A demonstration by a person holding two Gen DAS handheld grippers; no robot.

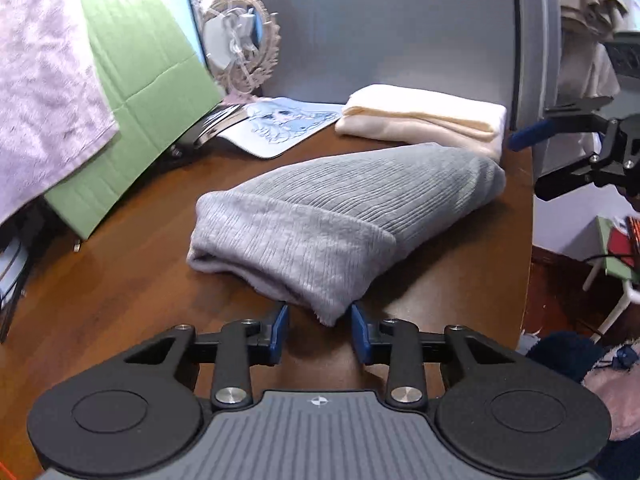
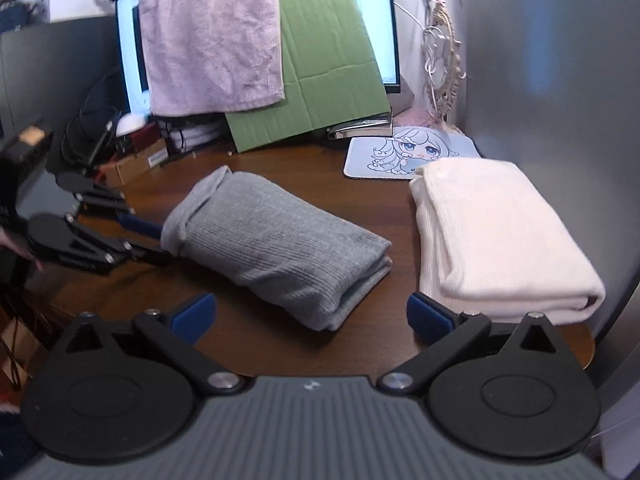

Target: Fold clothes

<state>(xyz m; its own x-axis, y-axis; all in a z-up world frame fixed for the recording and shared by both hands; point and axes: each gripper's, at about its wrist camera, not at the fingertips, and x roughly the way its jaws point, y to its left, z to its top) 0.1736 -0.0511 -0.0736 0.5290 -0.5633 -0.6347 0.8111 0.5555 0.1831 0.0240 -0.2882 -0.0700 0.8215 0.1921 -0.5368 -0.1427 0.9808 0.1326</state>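
Left wrist view shows me the brown table (image 1: pixel 120 280) with the folded grey garment (image 1: pixel 340 216) lying in the middle of it. Its long side runs from the near left corner up to the far right, toward the folded cream garment (image 1: pixel 424 120) behind it. One near corner of the grey cloth pokes down between the blue fingers of my left gripper (image 1: pixel 320 330). The jaws are fairly narrow, but I cannot tell if the pads really press the cloth.

From the right wrist view, the grey garment (image 2: pixel 276 240) lies slanted, and the cream garment (image 2: pixel 500 236) sits just beside it on the right. My right gripper (image 2: pixel 312 316) is wide apart and holds nothing; the near end of the grey cloth is just in front of it. The mouse pad (image 2: pixel 408 152) has a cartoon face. I can read no writing anywhere.
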